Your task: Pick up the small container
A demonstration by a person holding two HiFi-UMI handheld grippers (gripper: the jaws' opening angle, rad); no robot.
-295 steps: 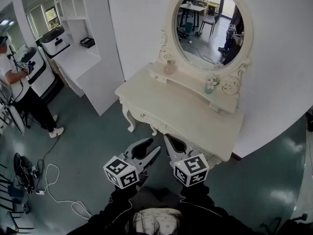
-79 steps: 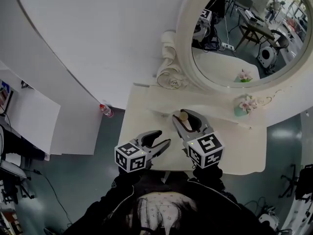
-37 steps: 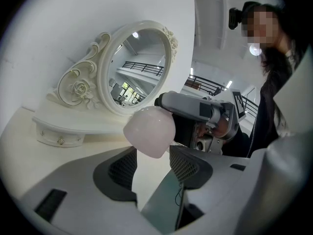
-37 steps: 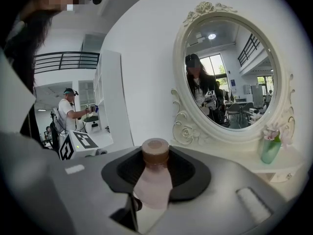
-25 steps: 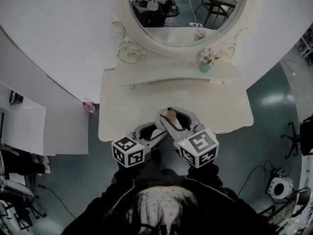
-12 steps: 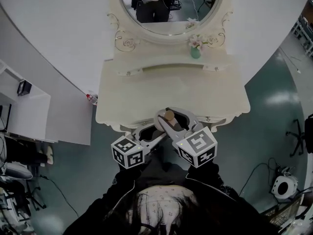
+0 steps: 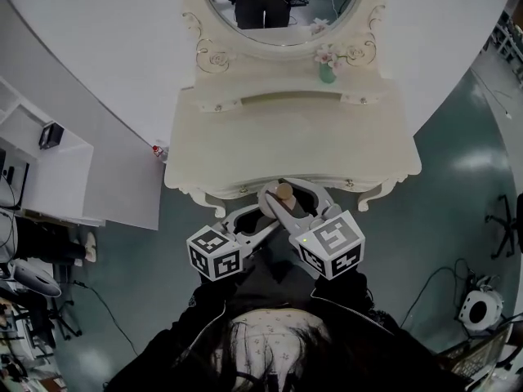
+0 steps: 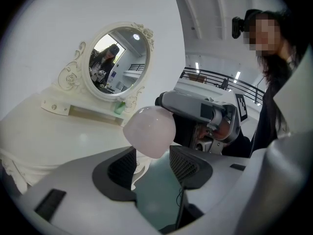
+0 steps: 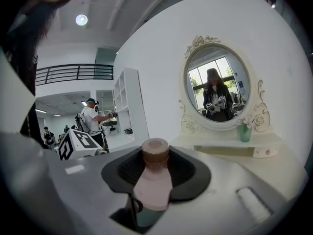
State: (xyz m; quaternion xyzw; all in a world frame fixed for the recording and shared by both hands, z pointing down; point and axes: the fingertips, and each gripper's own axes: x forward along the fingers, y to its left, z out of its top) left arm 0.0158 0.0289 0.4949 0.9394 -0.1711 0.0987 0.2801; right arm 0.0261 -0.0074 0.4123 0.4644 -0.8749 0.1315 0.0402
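The small container (image 7: 278, 203) is a pale pink bottle with a brown cap, and my right gripper (image 7: 285, 189) is shut on it. It hangs in the air just off the front edge of the cream dressing table (image 7: 294, 137). In the right gripper view the container (image 9: 152, 182) stands upright between the dark pads (image 9: 183, 169). My left gripper (image 7: 258, 220) sits close beside it on the left, open, with its tips below the bottle's round base. The left gripper view has that base of the container (image 8: 149, 131) just above the gap of my left gripper (image 8: 152, 161), apart from the pads.
An oval mirror (image 7: 278, 6) and a green vase of flowers (image 7: 327, 70) stand at the back of the table. A white shelf unit (image 7: 49, 162) is at the left, with a small red-capped bottle (image 7: 157, 149) on the teal floor. Another person (image 9: 90, 119) stands far off.
Both grippers have drawn back from the table together with the container in the right one. They were over the tabletop a second ago and are now over the floor by its front edge.
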